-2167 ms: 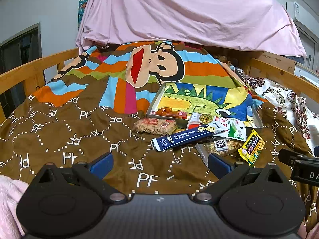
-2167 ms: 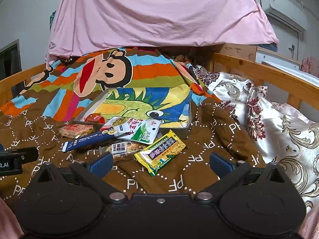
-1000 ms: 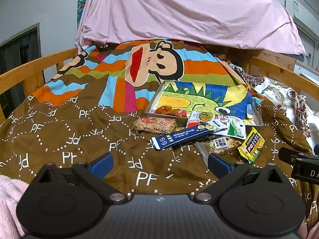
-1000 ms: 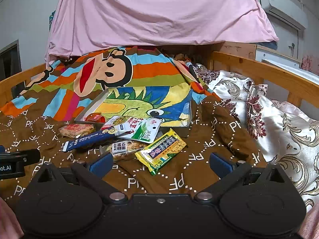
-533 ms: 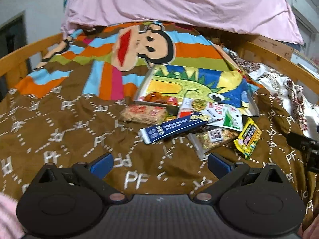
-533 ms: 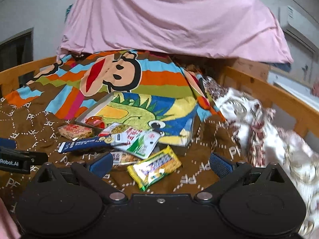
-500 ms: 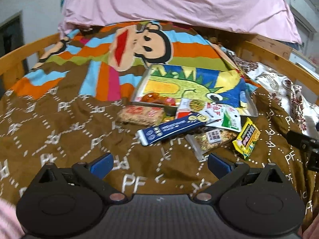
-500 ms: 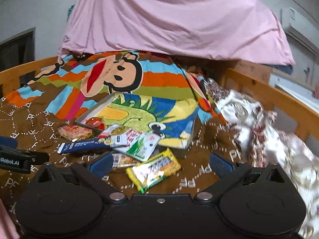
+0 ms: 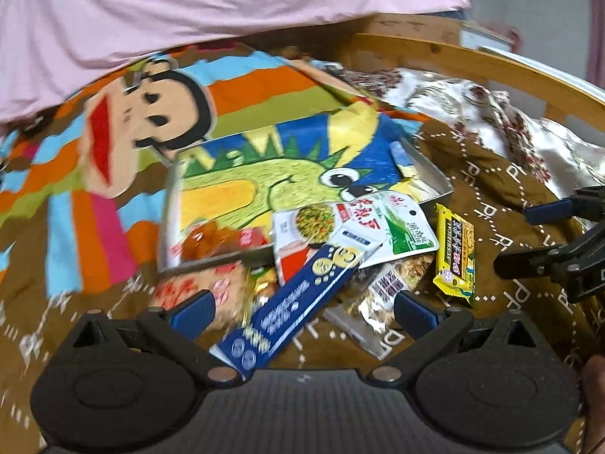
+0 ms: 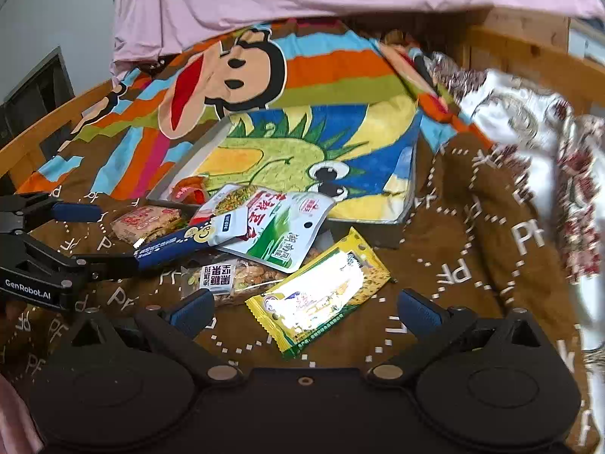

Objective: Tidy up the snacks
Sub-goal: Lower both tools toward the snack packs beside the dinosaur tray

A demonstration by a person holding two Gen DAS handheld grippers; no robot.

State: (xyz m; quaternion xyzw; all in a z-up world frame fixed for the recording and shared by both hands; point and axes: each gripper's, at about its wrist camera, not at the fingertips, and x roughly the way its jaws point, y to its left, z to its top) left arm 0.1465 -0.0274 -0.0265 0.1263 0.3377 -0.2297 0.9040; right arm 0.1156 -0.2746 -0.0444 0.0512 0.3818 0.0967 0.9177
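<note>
Left hand-held gripper (image 9: 300, 308) sits low over the snack pile, released, fingers spread either side of the long blue packet (image 9: 298, 297). Right hand-held gripper (image 10: 302, 312) likewise released, nothing between its fingers, the yellow packet (image 10: 319, 297) just ahead. We count six snacks on the brown bedspread (image 10: 472, 265): blue packet, yellow packet, white-and-green pouch (image 10: 280, 227), clear nut bag (image 10: 234, 278), red-printed cake bar (image 10: 147, 223), plus a red-orange packet (image 10: 187, 193) inside the metal tray (image 10: 393, 227). We read "GenRobot.AI" on the left gripper; the bedspread repeats "PF". Pouch text is Chinese.
</note>
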